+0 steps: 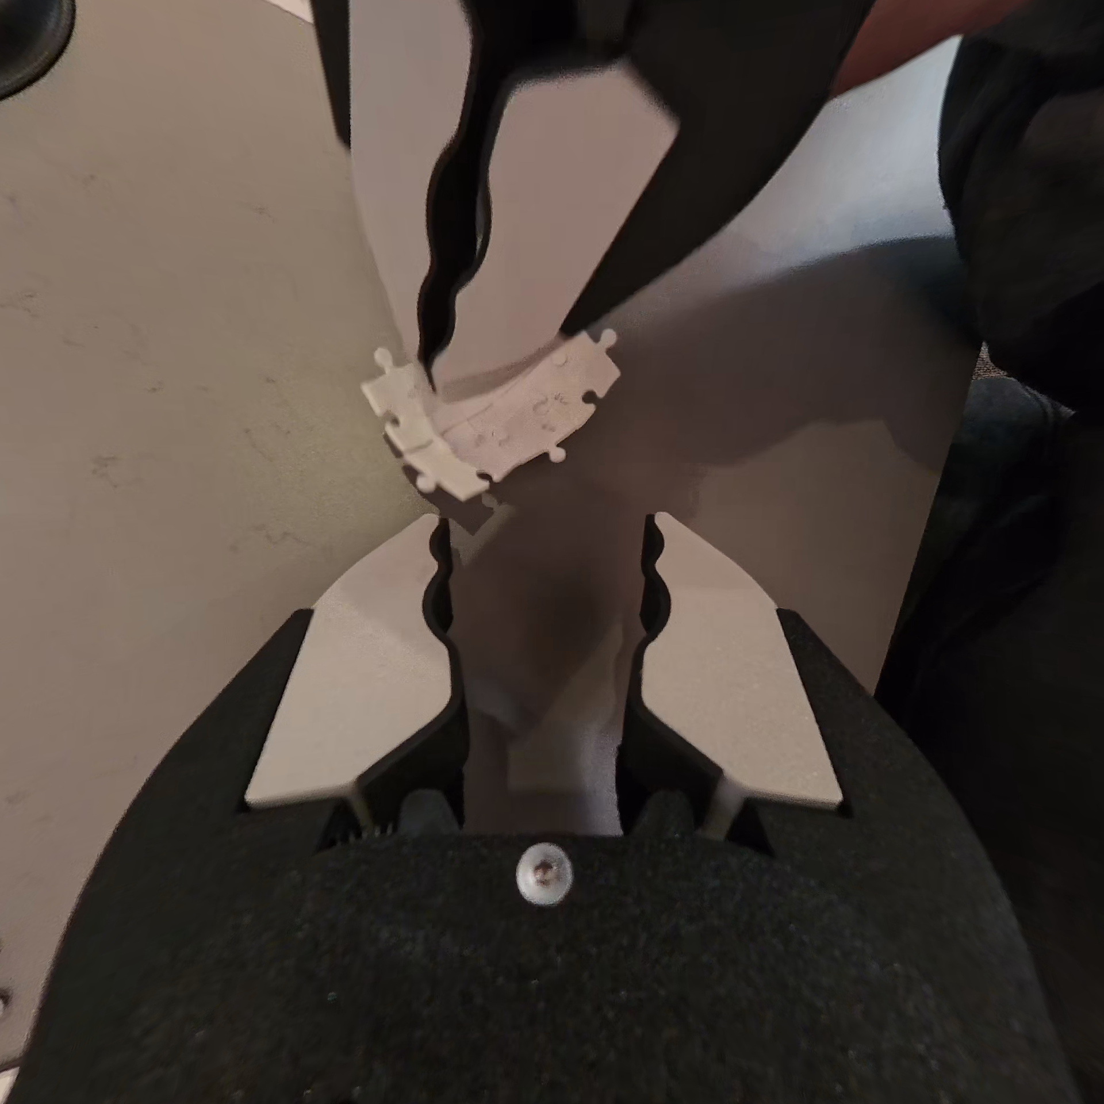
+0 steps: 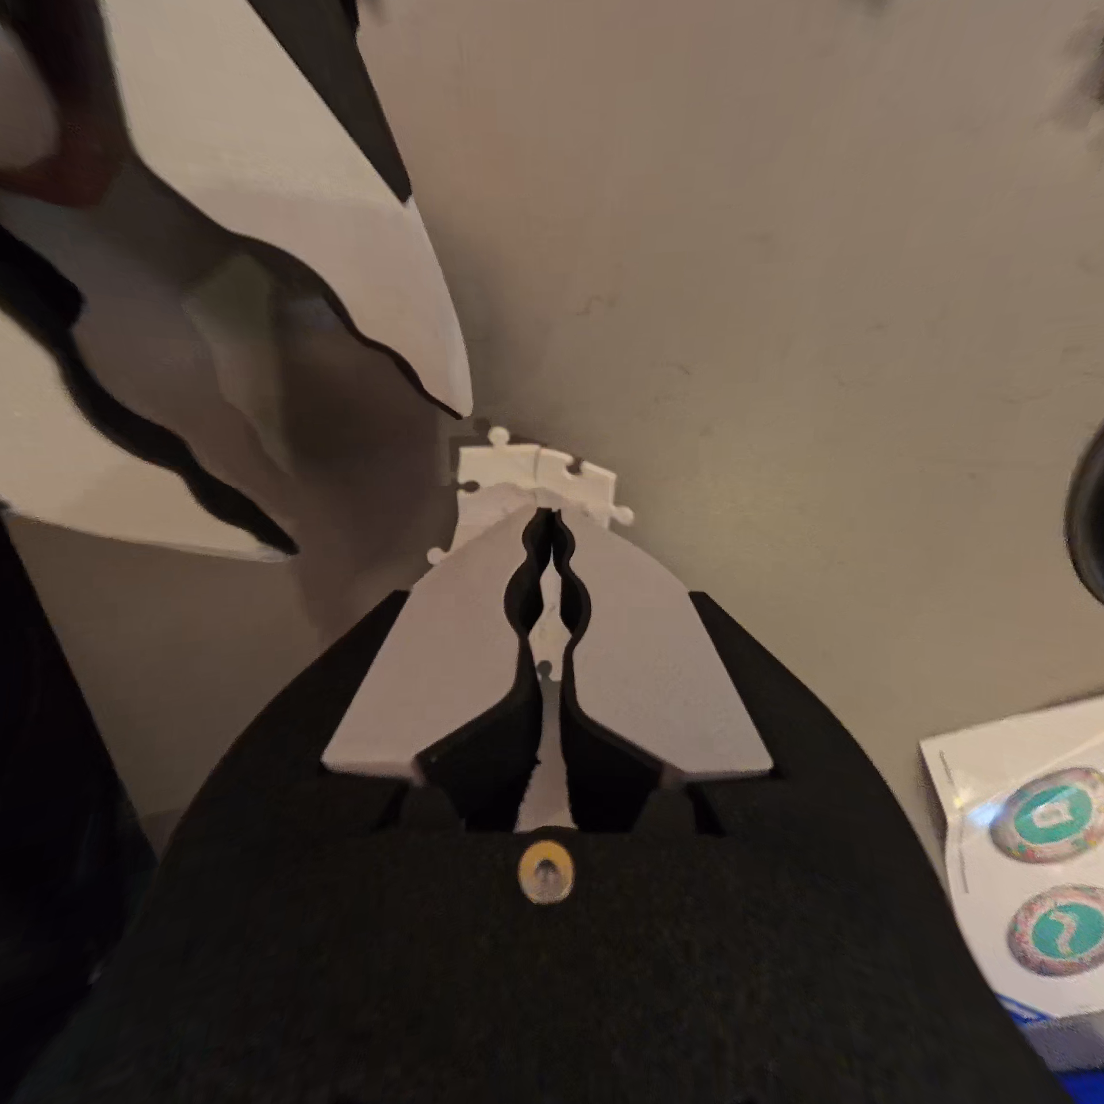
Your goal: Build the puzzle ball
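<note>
— Now, how is the right gripper [image 2: 548, 512] seen?

— Its two fingers are pressed together at the tips, and a curved strip of joined white puzzle pieces [image 2: 537, 472] is pinched between them. In the right wrist view the strip is found just past the fingertips, near the centre, with more of it visible through the narrow slit between the fingers.

— And the left gripper [image 1: 546, 526]?

— Its fingers are held apart with nothing between them. In its own view the gap is seen at about 6 o'clock from the strip [image 1: 490, 418], close to it; whether the nearest corner is touched cannot be told. In the right wrist view the same gripper [image 2: 382, 478] is seen entering from 10 o'clock, its fingers spread, one tip just beside the strip.

— Where is the strip placed relative to the table [image 1: 149, 358]?

— It is shown over the pale tabletop, with a dark shadow cast beneath its lower edge. Whether it is lifted clear cannot be judged for certain.

— What else is shown?

— A white card bearing two round teal and patterned stickers [image 2: 1039, 884] is laid at 4 o'clock in the right wrist view. A dark sleeve [image 1: 1015, 179] is seen at 2 o'clock in the left wrist view.
</note>
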`<state>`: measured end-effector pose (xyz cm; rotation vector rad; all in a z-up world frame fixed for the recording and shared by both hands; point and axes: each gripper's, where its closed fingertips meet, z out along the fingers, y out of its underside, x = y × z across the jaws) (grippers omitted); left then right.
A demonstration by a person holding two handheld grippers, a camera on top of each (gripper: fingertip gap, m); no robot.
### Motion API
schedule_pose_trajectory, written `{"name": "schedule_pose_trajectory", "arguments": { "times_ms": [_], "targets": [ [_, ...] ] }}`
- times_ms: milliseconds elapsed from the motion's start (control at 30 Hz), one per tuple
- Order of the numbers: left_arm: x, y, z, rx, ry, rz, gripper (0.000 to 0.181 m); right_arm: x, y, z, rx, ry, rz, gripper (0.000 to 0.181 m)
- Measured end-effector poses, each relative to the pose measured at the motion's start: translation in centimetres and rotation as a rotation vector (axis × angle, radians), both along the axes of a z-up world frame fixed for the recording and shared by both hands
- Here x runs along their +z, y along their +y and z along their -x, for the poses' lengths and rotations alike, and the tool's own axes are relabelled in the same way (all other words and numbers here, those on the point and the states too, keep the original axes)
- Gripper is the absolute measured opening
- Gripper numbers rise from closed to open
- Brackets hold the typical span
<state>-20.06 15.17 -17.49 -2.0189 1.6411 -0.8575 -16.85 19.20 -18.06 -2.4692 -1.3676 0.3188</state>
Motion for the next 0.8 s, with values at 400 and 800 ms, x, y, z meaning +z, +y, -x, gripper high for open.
{"name": "schedule_pose_trajectory", "arguments": {
  "times_ms": [400,800],
  "targets": [
    [-0.1,0.1,-0.2,0.007,-0.006,0.006,0.063,2.2,-3.5,-3.9,-0.297,0.374,-0.157,0.004],
    [-0.3,-0.3,-0.2,-0.001,0.012,0.005,0.063,1.2,-4.9,-4.9,-0.337,0.431,-0.185,0.021]
  ]
}}
